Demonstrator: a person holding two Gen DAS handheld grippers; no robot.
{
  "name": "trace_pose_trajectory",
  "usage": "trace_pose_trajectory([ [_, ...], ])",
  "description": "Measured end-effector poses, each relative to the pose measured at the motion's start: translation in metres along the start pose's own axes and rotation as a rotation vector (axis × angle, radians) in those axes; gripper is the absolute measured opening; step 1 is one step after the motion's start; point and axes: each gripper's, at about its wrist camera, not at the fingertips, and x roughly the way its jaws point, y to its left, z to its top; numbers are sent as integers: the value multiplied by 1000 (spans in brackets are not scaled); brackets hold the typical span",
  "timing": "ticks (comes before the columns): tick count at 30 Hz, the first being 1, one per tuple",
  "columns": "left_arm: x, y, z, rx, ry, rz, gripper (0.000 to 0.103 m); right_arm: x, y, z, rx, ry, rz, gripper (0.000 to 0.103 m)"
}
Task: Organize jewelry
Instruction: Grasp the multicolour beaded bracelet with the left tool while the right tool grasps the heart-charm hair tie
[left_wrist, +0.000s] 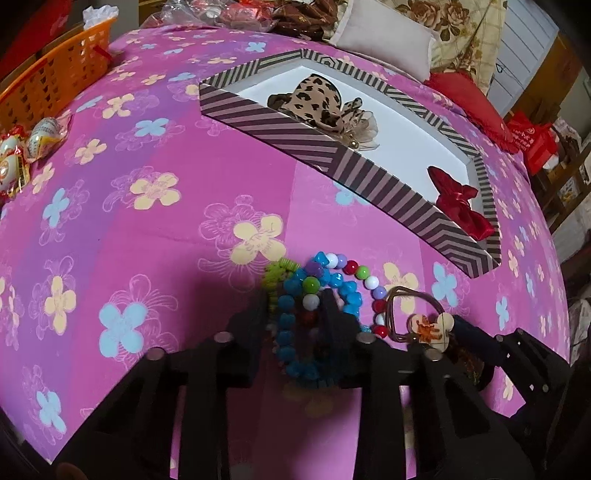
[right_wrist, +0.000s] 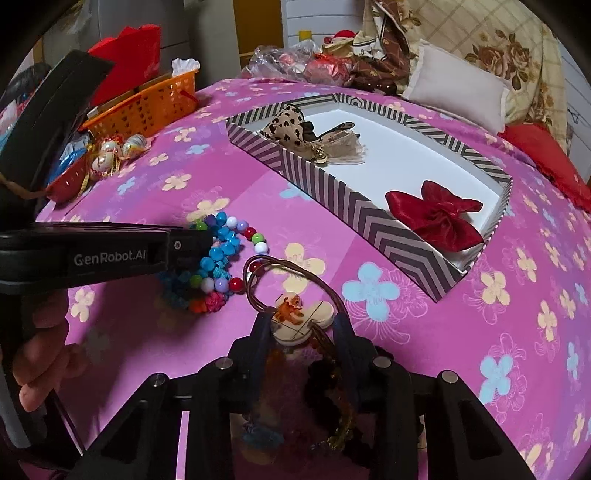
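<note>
A pile of bead bracelets, blue (left_wrist: 291, 325) and multicoloured (left_wrist: 364, 275), lies on the pink flowered cloth. My left gripper (left_wrist: 295, 306) stands over the pile with its fingers around the blue beads, still apart; it also shows in the right wrist view (right_wrist: 192, 245). A brown hair tie with a wooden mouse-head charm (right_wrist: 295, 314) lies just right of the pile. My right gripper (right_wrist: 301, 325) has its fingers on both sides of the charm, touching or nearly so. The striped box (right_wrist: 388, 229) holds a leopard bow (right_wrist: 284, 125), a beige bow (right_wrist: 343, 146) and a red bow (right_wrist: 436, 218).
An orange basket (right_wrist: 147, 107) and wrapped sweets (right_wrist: 110, 153) sit at the far left. A white cushion (right_wrist: 454, 86), a red cushion (right_wrist: 543, 155) and plastic bags (right_wrist: 295, 61) line the back. More dark hair ties (right_wrist: 332, 398) lie under my right gripper.
</note>
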Motion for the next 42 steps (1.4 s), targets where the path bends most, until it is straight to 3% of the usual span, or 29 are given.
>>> trace_pose_trajectory([
  [2,0,-2,0,4,0,-4,16,-5,-1,-1,16,-20,9,34],
  [12,-30,1,9,-16,-31,-118,16,-51,-12,6,90,-121,37,33],
  [20,-52,-6,17,-12,-46,-153,16,-74,-23,8,126,-164,35,33],
  [30,-54,5,12,-31,-35,-83,16,-75,-18,3,125,-157,46,33],
  [37,-55,25,9,-69,-32,-80,17,-70,-15,3,116,-145,51,33],
  [42,-46,24,7,-74,9,-56,17,-68,-14,2,114,-138,53,33],
])
